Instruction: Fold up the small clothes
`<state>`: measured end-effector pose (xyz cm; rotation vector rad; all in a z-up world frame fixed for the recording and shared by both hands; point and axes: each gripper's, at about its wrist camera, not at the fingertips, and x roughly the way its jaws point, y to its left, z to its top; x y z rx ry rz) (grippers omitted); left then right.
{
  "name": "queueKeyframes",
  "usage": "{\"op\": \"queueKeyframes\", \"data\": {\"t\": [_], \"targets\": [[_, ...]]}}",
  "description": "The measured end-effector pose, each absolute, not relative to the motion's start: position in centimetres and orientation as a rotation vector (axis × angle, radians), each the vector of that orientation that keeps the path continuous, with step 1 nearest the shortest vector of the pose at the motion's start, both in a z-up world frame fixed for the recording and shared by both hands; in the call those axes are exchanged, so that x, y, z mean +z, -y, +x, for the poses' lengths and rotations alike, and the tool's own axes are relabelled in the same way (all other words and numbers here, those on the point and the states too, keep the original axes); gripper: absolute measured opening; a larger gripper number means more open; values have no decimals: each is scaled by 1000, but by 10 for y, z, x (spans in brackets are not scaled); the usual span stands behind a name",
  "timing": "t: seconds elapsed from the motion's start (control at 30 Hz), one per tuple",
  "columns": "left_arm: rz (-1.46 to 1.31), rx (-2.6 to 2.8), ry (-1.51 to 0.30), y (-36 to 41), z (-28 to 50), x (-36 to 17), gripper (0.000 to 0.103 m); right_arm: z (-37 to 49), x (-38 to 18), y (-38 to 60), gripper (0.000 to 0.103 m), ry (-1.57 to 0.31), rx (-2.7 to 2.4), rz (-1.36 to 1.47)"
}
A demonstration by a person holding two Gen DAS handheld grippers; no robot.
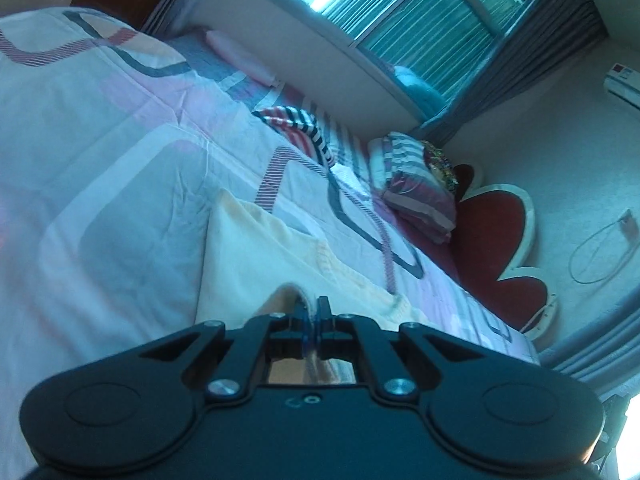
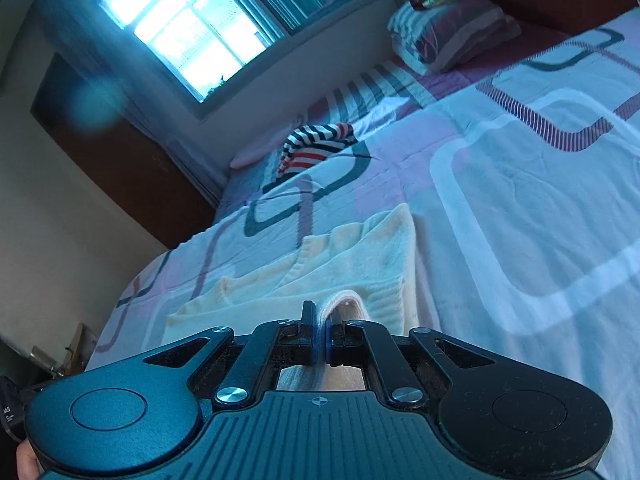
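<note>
Cream knit garment (image 1: 256,256): pinched near edge.
Left gripper (image 1: 314,312): clenched on hem.
Right gripper (image 2: 320,320): clenched likewise.
Advice: lift evenly, fold toward 12 o'clock, short of striped garment (image 2: 316,148).

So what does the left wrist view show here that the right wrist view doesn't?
Only the left wrist view: the red flower-shaped headboard, an air conditioner and a looped cable on the wall.

Only the right wrist view: a dark wooden door.

Both: the cream garment on the patterned bedspread, pinched by the left gripper and right gripper, plus the folded striped garment and the pillow.
</note>
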<state>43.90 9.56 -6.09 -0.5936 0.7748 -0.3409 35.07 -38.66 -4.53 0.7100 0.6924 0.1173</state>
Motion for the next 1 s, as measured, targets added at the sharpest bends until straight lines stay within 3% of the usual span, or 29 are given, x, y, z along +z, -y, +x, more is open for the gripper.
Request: {"op": "queueKeyframes", "data": {"t": [0.23,0.3,0.33,0.37,0.4,0.43,0.57,0.63,0.8,0.9,0.93,1.0], "targets": [[-595,-331,-824,-94,496,-93,3,413,-98,409,3,-746,126,815],[-584,-332,-792,-93,500,-95,17,422,-104,414,8,-715,143,832],[-581,-328,-770,-94,501,-94,41,425,-106,416,32,-714,131,833],[-578,-313,-749,-94,501,-92,61,427,-105,418,49,-703,114,826],[-577,-298,-717,-97,498,-89,66,425,-103,420,66,-672,101,813],[-583,-308,-686,-99,497,-86,68,420,-98,420,66,-626,95,793],[-454,-347,-725,-94,505,-82,56,419,-90,423,65,-627,118,724],[-327,-366,-753,-82,511,-82,54,425,-90,417,55,-650,128,667],[-105,-392,-786,-58,520,-88,48,443,-98,397,51,-708,162,528],[-61,-391,-801,-51,526,-92,41,453,-103,383,35,-758,152,424],[-65,-393,-805,-51,528,-92,34,456,-106,379,26,-767,155,399],[-81,-405,-811,-52,532,-93,7,459,-109,373,10,-779,156,357]]}}
